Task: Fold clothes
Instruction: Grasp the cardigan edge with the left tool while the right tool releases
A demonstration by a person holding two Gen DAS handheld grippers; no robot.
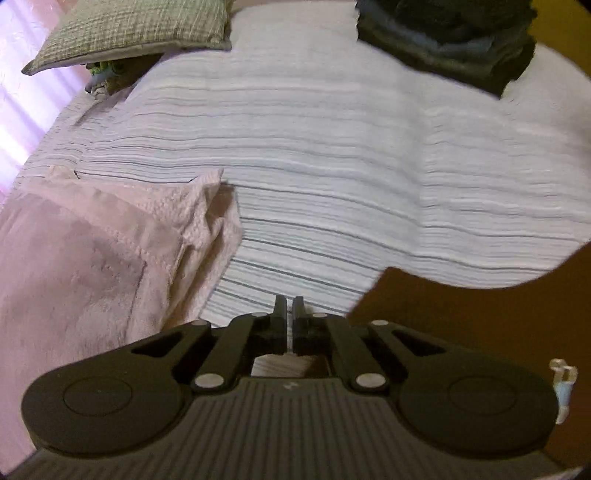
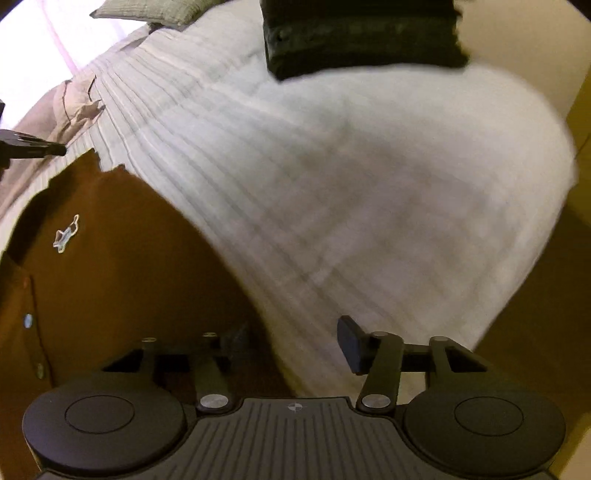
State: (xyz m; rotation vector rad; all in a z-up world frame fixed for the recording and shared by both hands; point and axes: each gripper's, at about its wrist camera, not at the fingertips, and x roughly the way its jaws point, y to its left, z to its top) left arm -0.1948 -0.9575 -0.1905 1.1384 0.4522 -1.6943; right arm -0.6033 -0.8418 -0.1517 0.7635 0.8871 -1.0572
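Brown polo shirt [image 2: 110, 266] bears a small unreadable emblem [image 2: 66, 233]; left tongs [image 1: 289, 306] pinched together, right tongs [image 2: 291, 343] apart.

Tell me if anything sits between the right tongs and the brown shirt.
Nothing visible does. The right tongs stand open at the edge of the brown shirt, which lies on the striped bedcover. The dark folded stack lies well beyond.

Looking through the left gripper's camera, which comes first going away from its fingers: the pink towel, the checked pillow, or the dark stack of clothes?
1. The pink towel, just left of the left gripper, on the striped bedspread.
2. and 3. The checked pillow, far upper left, and the dark stack of clothes, far upper right, are too close to call.
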